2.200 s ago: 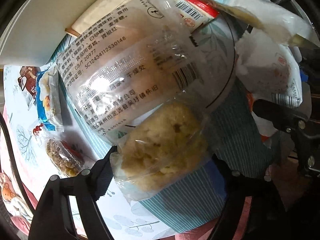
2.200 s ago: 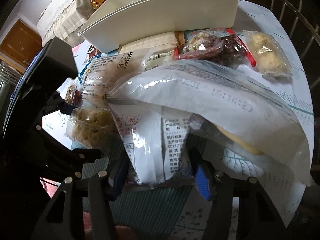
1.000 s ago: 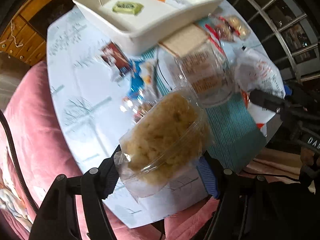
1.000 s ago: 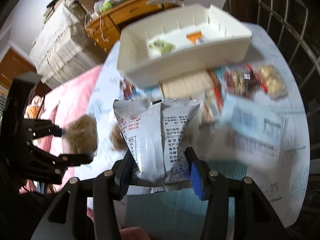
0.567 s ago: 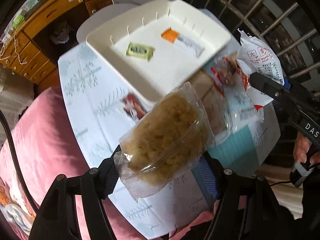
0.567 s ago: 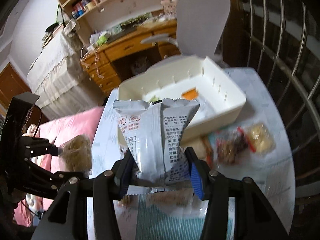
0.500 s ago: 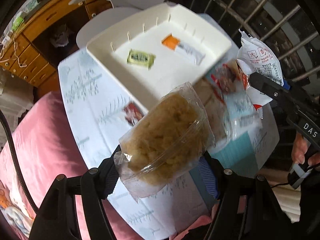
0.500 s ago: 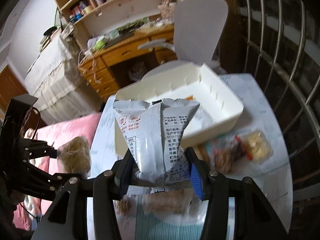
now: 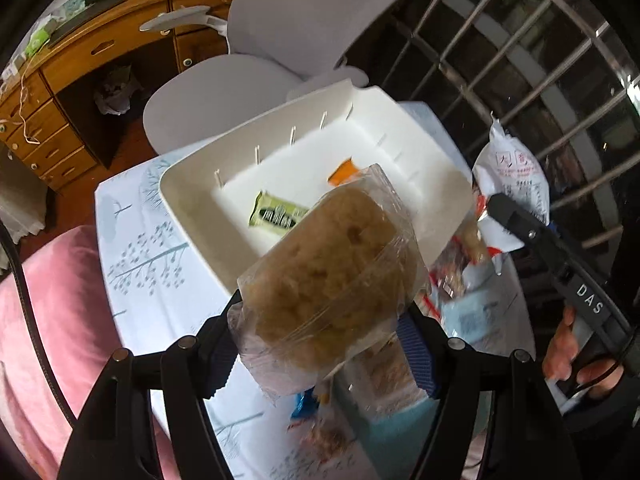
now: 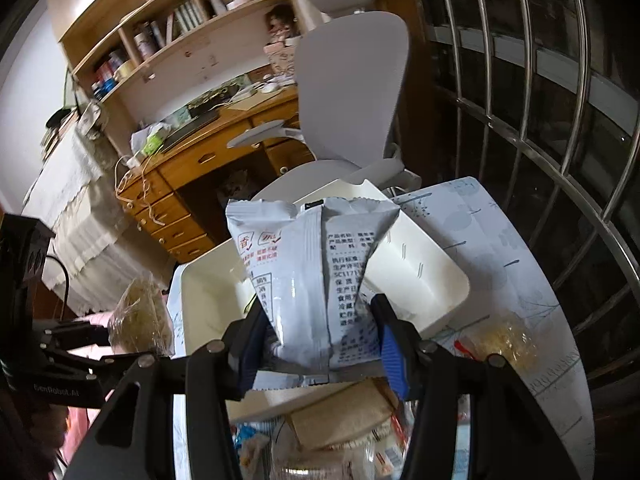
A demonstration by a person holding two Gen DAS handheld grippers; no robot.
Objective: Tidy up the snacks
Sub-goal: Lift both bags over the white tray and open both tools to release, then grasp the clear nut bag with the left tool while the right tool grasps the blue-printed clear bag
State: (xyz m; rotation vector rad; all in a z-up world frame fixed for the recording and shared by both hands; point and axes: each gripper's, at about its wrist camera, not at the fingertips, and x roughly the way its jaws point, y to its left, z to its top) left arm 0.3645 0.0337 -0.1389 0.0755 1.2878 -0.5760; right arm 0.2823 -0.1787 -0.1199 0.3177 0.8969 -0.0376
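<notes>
Snacks held off the desk (image 9: 132, 264) and near the white tray (image 10: 460, 284) ahead and below, tray lengthwise left to right: grey packet (image 10: 316, 284) upright, clenched in right gripper (image 10: 320, 344); clear-wrapped cake (image 9: 332, 276) tilted toward the tray, clamped in left gripper (image 9: 320, 344), slightly closer.

White letters "DAS" stand on the black body of the right gripper (image 9: 516, 216), at the right edge of the left wrist view. "GenRobot.AI" is printed in pale letters on the left gripper (image 10: 132, 344), lower left of the right wrist view. The white snack bag (image 10: 316, 280), middle of that view, carries columns of black Chinese print and two red characters with check marks; the fine lines are too small to read. The green packet (image 9: 278, 214) in the white tray (image 9: 184, 200) bears dark lettering, unreadable.
</notes>
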